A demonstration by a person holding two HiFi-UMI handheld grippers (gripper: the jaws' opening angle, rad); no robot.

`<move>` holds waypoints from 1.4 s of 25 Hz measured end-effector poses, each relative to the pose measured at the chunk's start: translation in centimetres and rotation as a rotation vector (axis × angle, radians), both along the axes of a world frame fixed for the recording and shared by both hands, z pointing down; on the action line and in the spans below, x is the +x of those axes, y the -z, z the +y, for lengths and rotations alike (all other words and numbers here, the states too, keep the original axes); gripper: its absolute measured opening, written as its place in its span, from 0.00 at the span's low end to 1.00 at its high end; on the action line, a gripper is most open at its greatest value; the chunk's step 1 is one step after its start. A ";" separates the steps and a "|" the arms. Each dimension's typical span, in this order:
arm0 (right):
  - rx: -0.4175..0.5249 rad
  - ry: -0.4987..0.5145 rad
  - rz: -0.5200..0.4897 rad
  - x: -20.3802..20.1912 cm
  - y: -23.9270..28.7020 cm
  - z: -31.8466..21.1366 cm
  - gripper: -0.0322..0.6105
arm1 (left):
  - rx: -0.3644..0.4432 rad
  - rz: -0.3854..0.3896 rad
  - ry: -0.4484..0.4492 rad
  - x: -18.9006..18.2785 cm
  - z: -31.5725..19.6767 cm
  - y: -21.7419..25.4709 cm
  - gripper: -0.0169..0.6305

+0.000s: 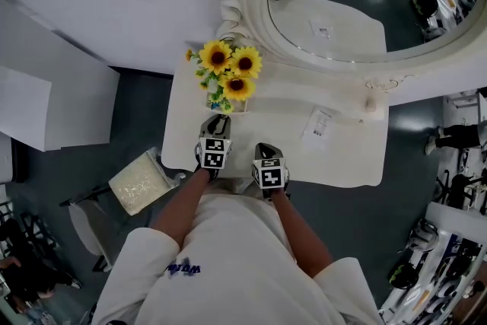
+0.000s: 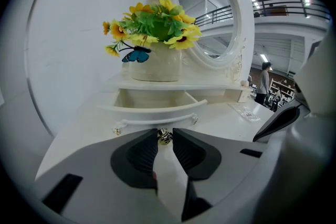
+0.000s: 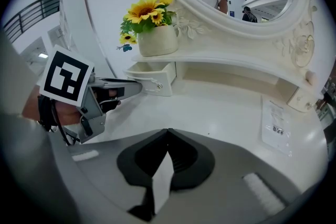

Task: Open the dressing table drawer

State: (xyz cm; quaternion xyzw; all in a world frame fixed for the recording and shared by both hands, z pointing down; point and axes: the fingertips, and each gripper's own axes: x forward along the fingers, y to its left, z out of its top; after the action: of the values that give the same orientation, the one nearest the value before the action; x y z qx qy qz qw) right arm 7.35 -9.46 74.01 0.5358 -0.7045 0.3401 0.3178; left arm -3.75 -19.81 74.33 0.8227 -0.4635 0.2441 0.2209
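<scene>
Left gripper (image 2: 164,132) pinches the knob (image 2: 165,137) with its tips only; the drawer (image 2: 157,110) stands part-open below the vase (image 2: 155,64). Right gripper (image 3: 167,134) is clenched and empty. Risk: the knob may slip free, or further pulling may drop the drawer out.

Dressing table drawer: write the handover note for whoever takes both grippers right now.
Left gripper: fingers shut on the small round metal knob of the little white drawer.
Right gripper: shut, empty, held over the white dressing table top.
Drawer: under the white shelf that carries the cream pot of yellow sunflowers; already pulled out, inside showing.
Left to do: probably pull further if needed, then let go of the knob.
</scene>
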 end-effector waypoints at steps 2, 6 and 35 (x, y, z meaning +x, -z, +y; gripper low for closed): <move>0.000 0.001 0.000 -0.1 -0.1 0.0 0.07 | -0.002 0.001 -0.002 0.0 0.0 0.1 0.17; -0.001 -0.001 -0.003 -0.1 -0.1 0.0 0.07 | 0.011 -0.006 -0.006 -0.2 0.1 0.4 0.17; -0.030 -0.028 -0.039 -0.1 -0.7 0.3 0.07 | 0.025 0.009 -0.020 -0.3 0.7 0.2 0.17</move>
State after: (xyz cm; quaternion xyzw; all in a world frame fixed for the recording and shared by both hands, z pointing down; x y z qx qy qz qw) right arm 7.22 -9.14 74.67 0.5341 -0.6978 0.3652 0.3071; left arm -4.10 -19.08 74.08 0.8310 -0.4573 0.2368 0.2102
